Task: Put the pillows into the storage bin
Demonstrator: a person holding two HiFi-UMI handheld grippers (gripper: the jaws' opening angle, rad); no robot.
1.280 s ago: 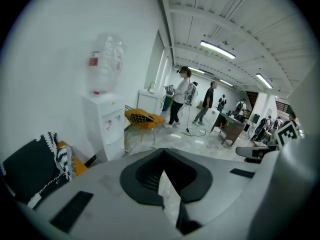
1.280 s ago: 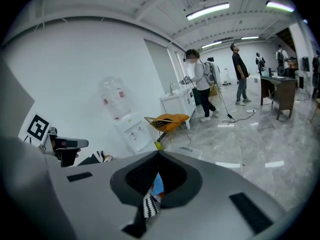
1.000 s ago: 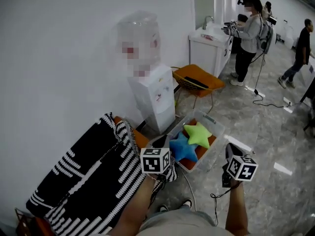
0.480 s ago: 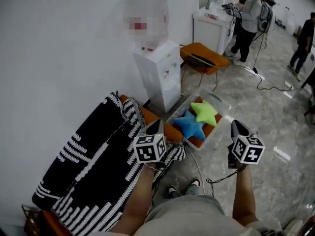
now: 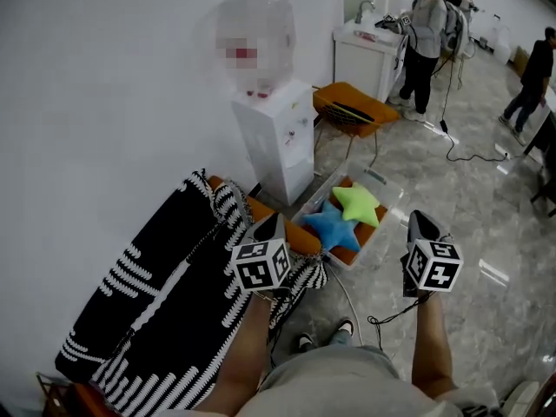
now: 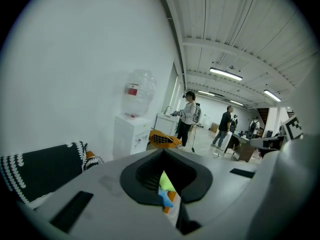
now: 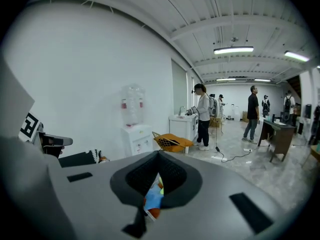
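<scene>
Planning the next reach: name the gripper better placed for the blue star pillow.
Left, probably: the left gripper hangs nearer the blue star pillow; the right gripper is across the bin, by the green pillow.

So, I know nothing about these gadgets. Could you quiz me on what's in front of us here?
1. The two star pillows in the bin are: A red and yellow; B blue and green; C both white.
2. True or false: the left gripper is holding a pillow.
3. Fill in: in the head view, the black-and-white blanket lies to the ____ of the bin.

Key: 1 B. 2 False, its jaws are shut on nothing. 3 left.
</scene>
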